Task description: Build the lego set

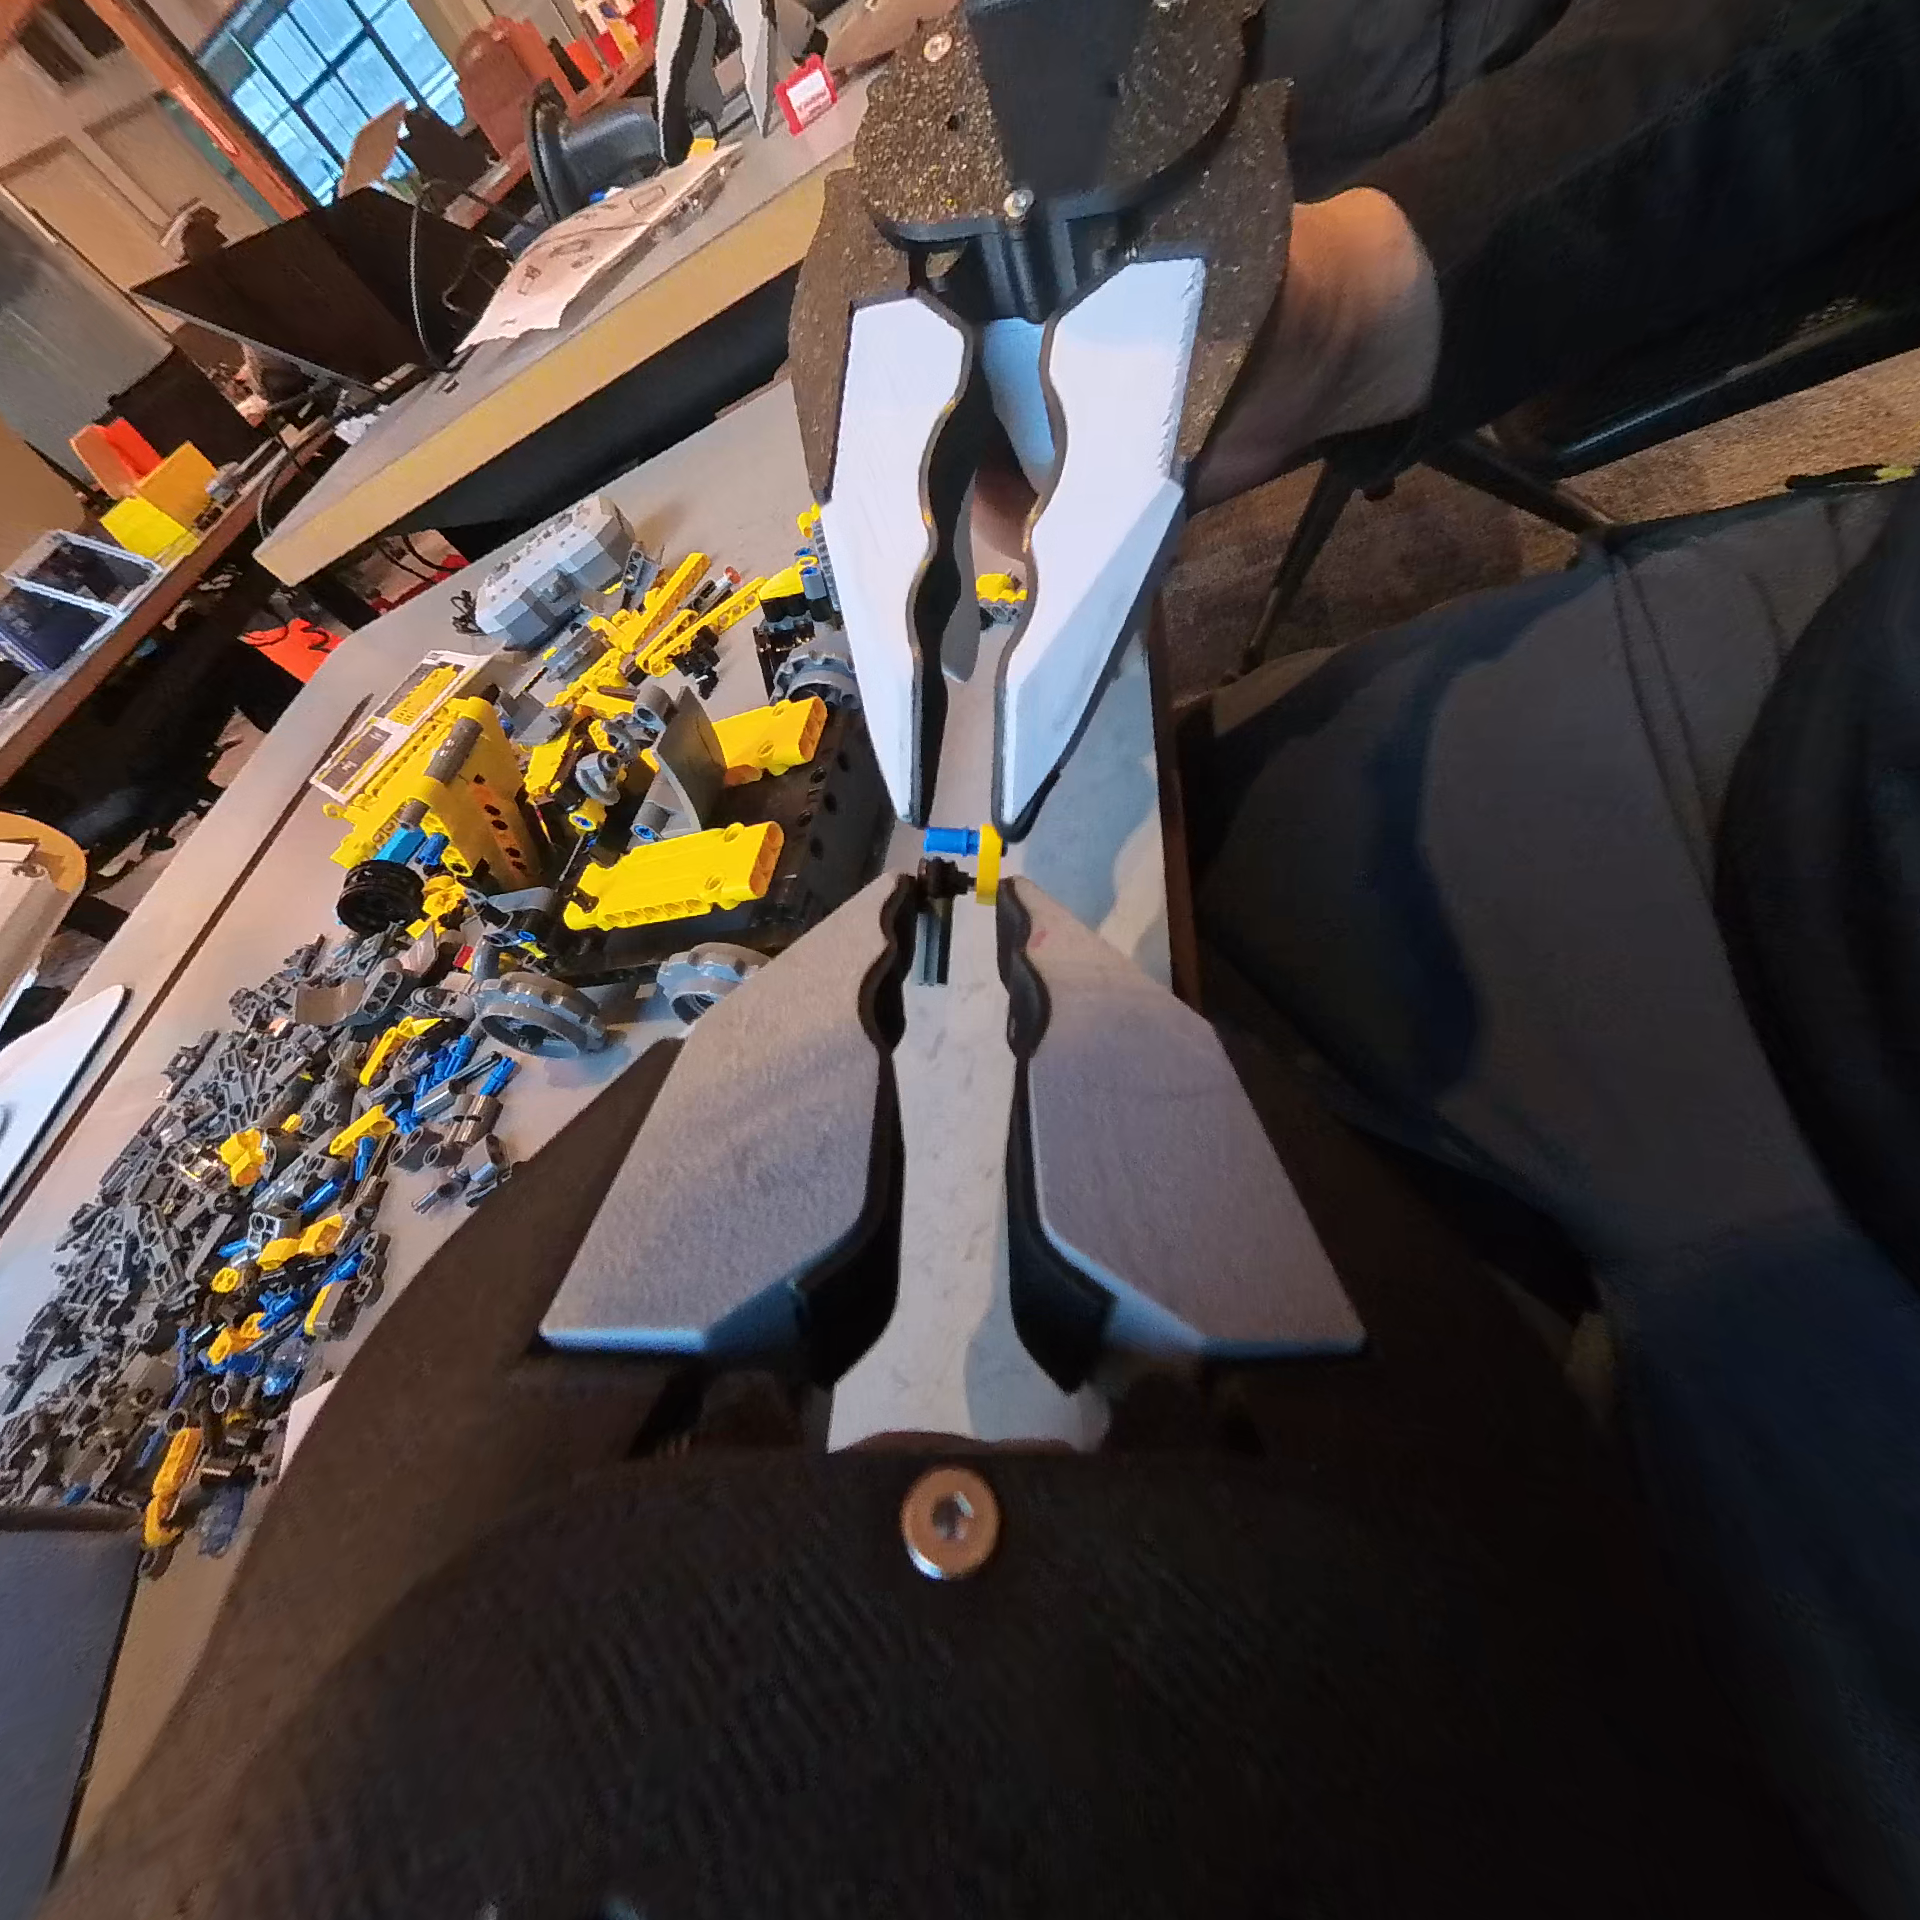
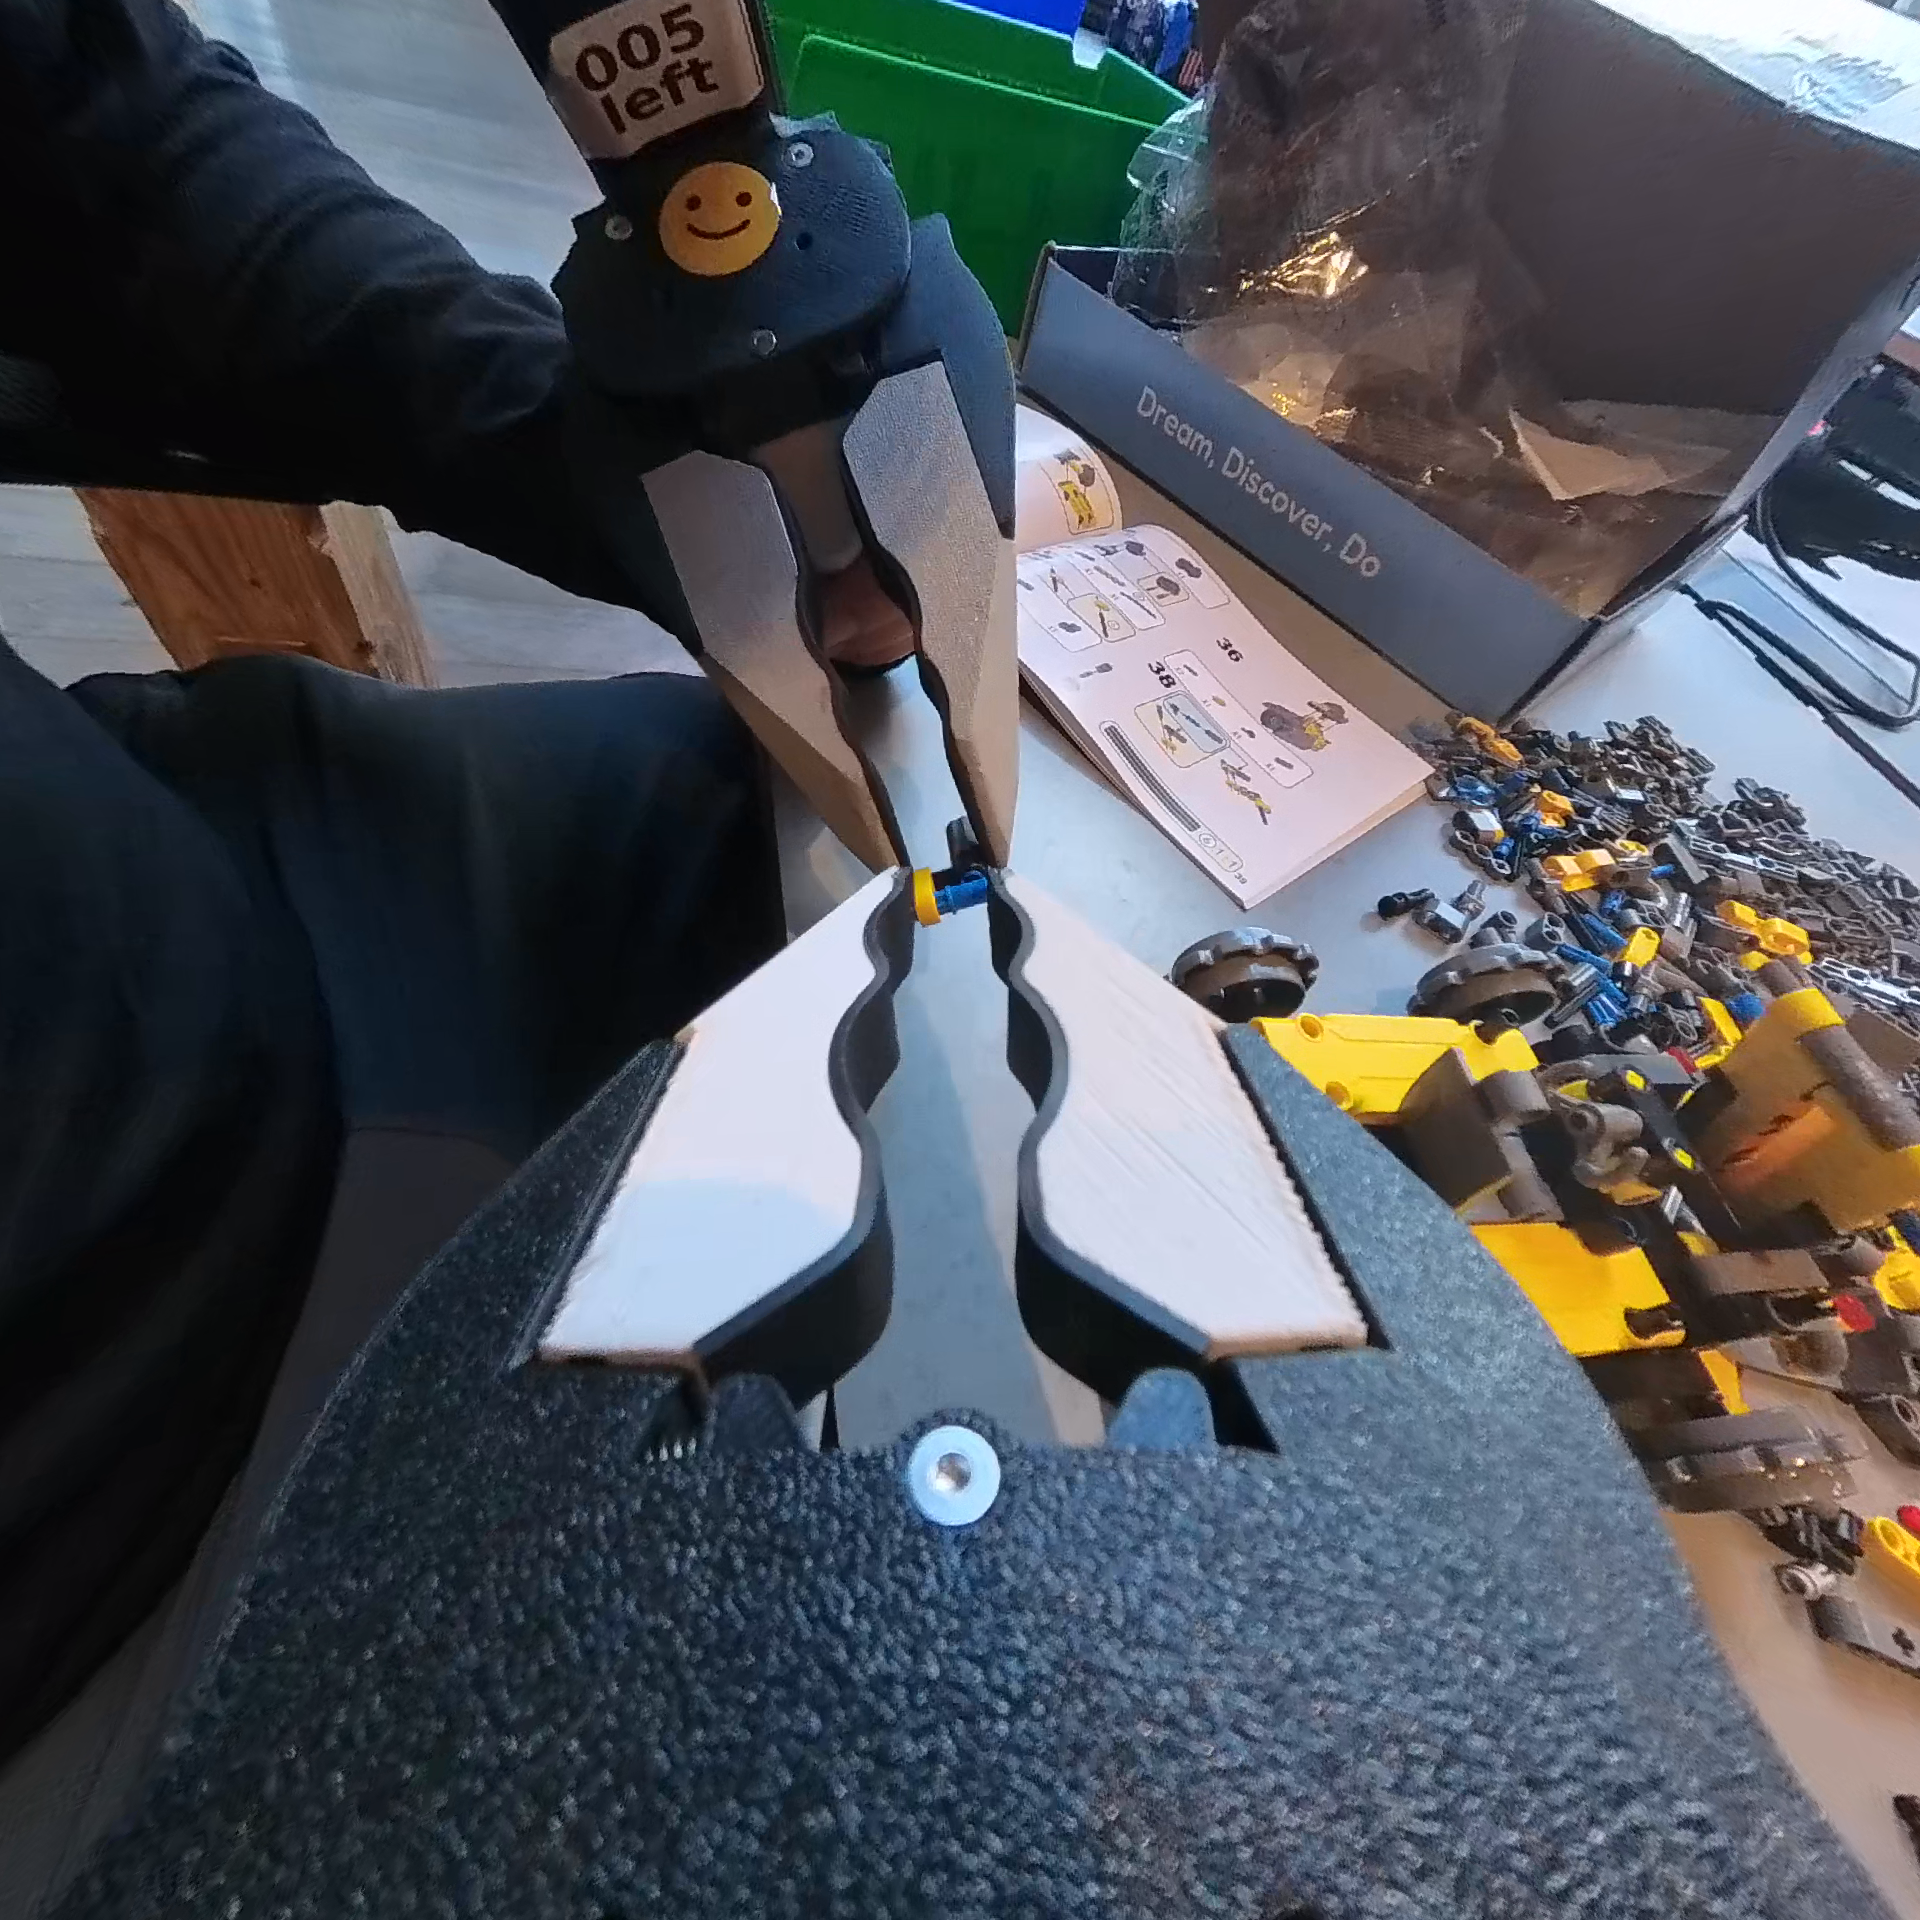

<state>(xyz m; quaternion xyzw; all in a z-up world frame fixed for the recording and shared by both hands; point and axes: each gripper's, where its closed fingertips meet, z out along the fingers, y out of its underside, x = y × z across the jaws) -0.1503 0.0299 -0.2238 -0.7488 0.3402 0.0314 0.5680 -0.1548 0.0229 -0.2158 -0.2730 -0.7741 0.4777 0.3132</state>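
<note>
Between my two sets of fingertips, above the near edge of the grey table (image 1: 1101, 748), sits a tiny assembly. My right gripper (image 2: 943, 891) is clenched on a small blue pin (image 2: 961, 891) with a yellow bush (image 2: 924, 896) at one end; the pin spans the narrow gap between its tips. My left gripper (image 1: 961, 899) meets it tip to tip from the opposite side and pinches a thin black axle piece (image 1: 938, 925) that runs back between its fingers. From the left wrist view the black piece's head sits just below the blue pin, touching or nearly so; I cannot tell whether they are joined.

Off to the left of my left gripper lies a half-built yellow and black model (image 1: 623, 821) with grey toothed wheels (image 1: 540, 1013) beside it, and nearer to that gripper's base a wide scatter of loose small parts (image 1: 239, 1226) in grey, black, blue and yellow. Beyond my right gripper's tips, to their right, an open instruction booklet (image 2: 1216, 707) lies flat, and behind it stands a dark cardboard box (image 2: 1455, 416) holding crumpled clear plastic bags. Dark-clothed legs fill the space under both grippers on the side away from the table.
</note>
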